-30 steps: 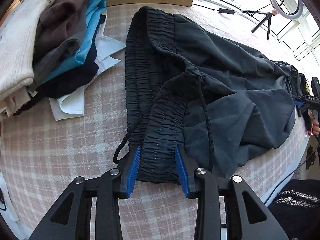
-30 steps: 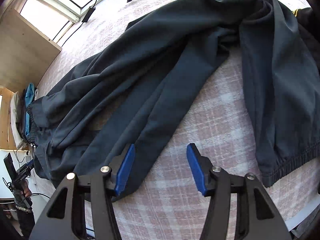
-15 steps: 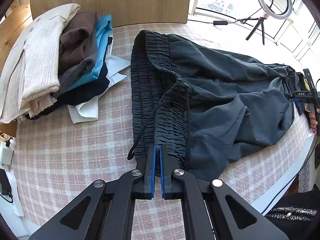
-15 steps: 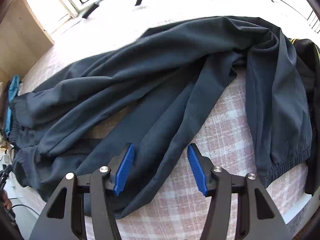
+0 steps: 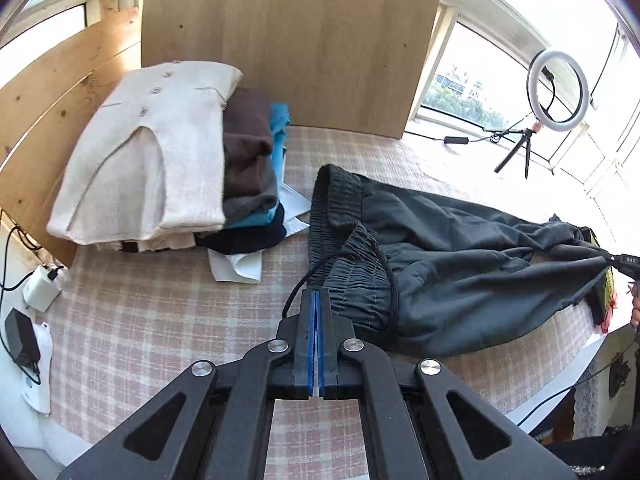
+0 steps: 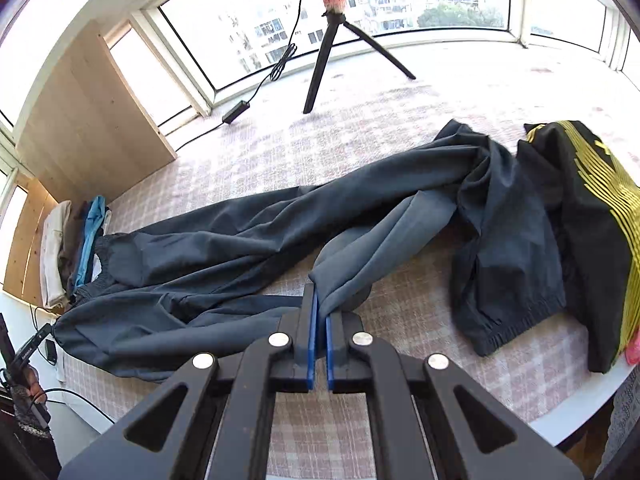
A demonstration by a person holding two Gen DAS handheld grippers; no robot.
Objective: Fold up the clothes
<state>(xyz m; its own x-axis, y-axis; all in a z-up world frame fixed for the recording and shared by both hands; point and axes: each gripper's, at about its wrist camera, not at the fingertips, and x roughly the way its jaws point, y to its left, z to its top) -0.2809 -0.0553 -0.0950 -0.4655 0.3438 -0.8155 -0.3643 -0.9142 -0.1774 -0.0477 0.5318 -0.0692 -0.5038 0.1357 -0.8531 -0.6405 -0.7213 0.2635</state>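
Observation:
Dark grey trousers (image 5: 460, 256) lie stretched across the checked tablecloth (image 5: 152, 312). My left gripper (image 5: 318, 300) is shut on the elastic waistband (image 5: 356, 280), which is lifted a little, with a black drawstring (image 5: 390, 280) looping beside it. In the right wrist view the trousers (image 6: 240, 248) run from left to right. My right gripper (image 6: 320, 312) is shut on a fold of one trouser leg (image 6: 368, 248), raised off the table. The other leg's cuff (image 6: 516, 324) lies flat at the right.
A stack of folded clothes (image 5: 168, 172) sits at the back left against a wooden board (image 5: 288, 40). A black and yellow garment (image 6: 592, 220) lies at the right table edge. A ring light on a tripod (image 5: 556, 92) stands by the window. Chargers (image 5: 40, 292) hang at the left edge.
Both grippers went from open to shut: the left on the waistband, the right on the trouser leg. Both have since pulled up and back with the cloth.

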